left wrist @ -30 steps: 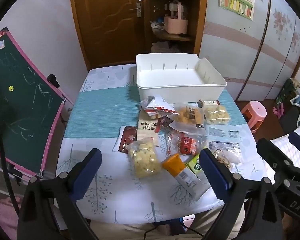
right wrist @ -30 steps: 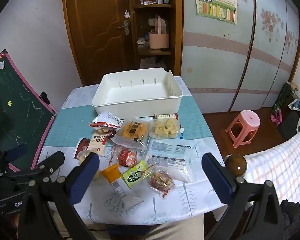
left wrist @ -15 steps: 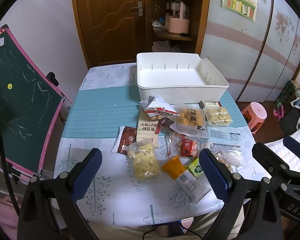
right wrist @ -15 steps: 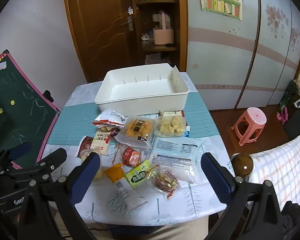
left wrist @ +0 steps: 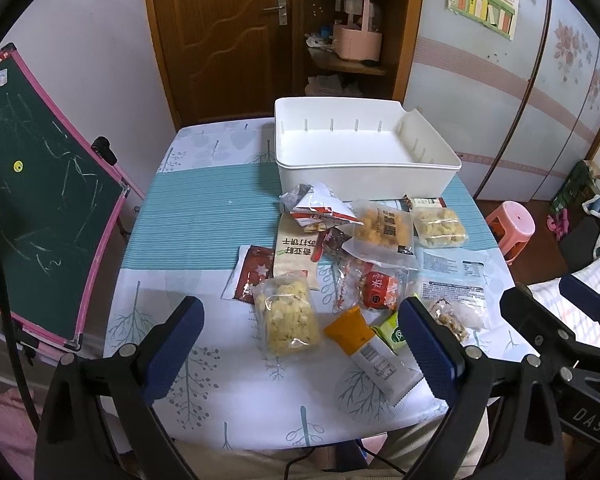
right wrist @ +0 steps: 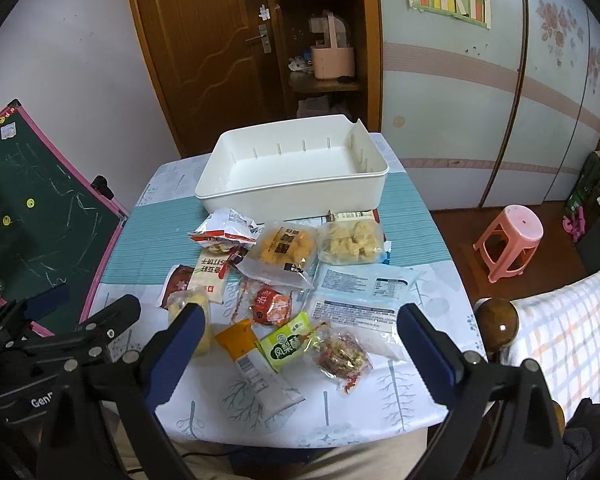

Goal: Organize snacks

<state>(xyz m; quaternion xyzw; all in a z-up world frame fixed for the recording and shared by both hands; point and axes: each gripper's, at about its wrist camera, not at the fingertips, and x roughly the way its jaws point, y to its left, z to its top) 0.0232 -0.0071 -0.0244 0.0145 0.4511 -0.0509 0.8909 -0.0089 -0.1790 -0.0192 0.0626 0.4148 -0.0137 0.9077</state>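
Observation:
An empty white bin [left wrist: 364,168] [right wrist: 296,196] stands at the far side of the table. Several snack packets lie in front of it: a clear bag of yellow puffs [left wrist: 288,320], an orange-and-white tube packet [left wrist: 370,360] [right wrist: 256,368], a red round snack [left wrist: 380,290] [right wrist: 272,306], a green packet [right wrist: 290,342], a bag of wrapped candies [right wrist: 342,358]. My left gripper [left wrist: 300,344] is open and empty above the near table edge. My right gripper [right wrist: 300,348] is open and empty, to its right.
A green chalkboard with a pink frame [left wrist: 32,200] leans left of the table. A pink stool [right wrist: 510,236] and a bed with a wooden post [right wrist: 496,320] are to the right. A door and shelf stand behind.
Both grippers have lifted and drawn slightly back, so the table sits lower and farther in view. Nothing on the table has moved.

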